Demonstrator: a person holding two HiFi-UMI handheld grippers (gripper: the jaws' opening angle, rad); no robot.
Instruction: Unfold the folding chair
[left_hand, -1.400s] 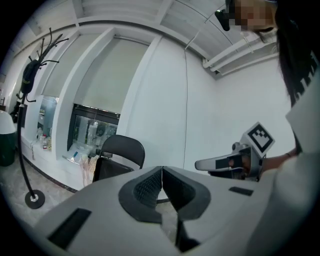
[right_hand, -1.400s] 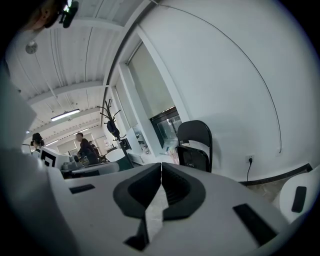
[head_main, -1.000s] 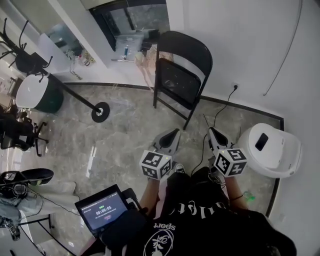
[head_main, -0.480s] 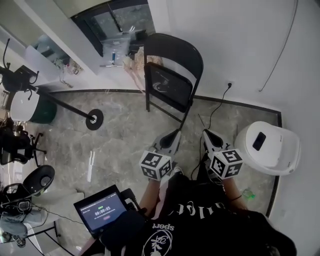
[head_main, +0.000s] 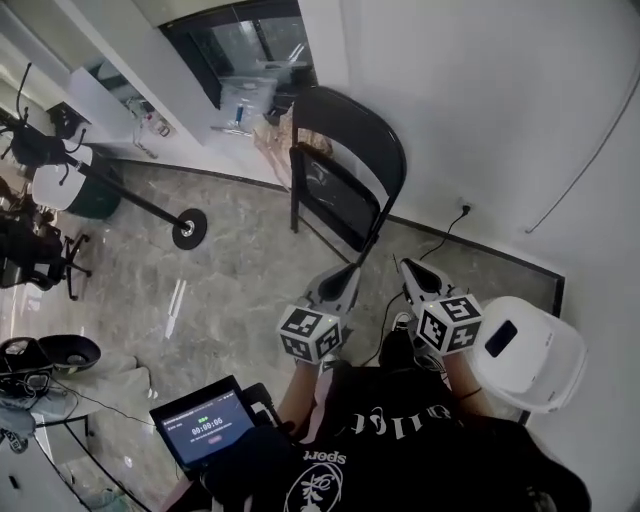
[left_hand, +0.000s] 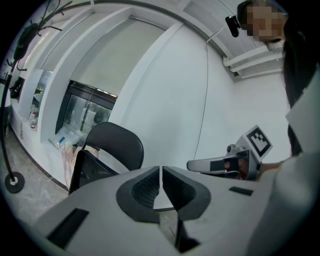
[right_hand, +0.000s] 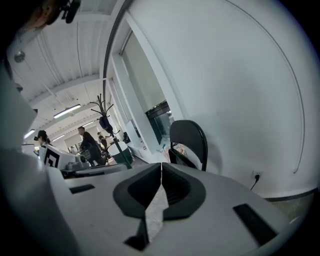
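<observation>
A black folding chair (head_main: 345, 170) stands folded, leaning against the white wall, seat panel flat against the backrest. It also shows in the left gripper view (left_hand: 112, 145) and the right gripper view (right_hand: 188, 139). My left gripper (head_main: 346, 270) is shut and empty, its tip close to the chair's near leg, apart from it. My right gripper (head_main: 407, 267) is shut and empty too, just right of the chair's lower end. In their own views the left gripper (left_hand: 160, 175) and right gripper (right_hand: 161, 172) have jaws pressed together with nothing between.
A white round appliance (head_main: 527, 352) sits on the floor at the right, and a black cable (head_main: 440, 240) runs to a wall socket. A coat stand's round base (head_main: 188, 228) lies left of the chair. A tablet (head_main: 205, 425) hangs at my waist. Office chairs stand far left.
Both grippers have moved forward toward the chair, staying shut. The chair now sits nearer to their tips, and the white appliance has slid closer at the right.
</observation>
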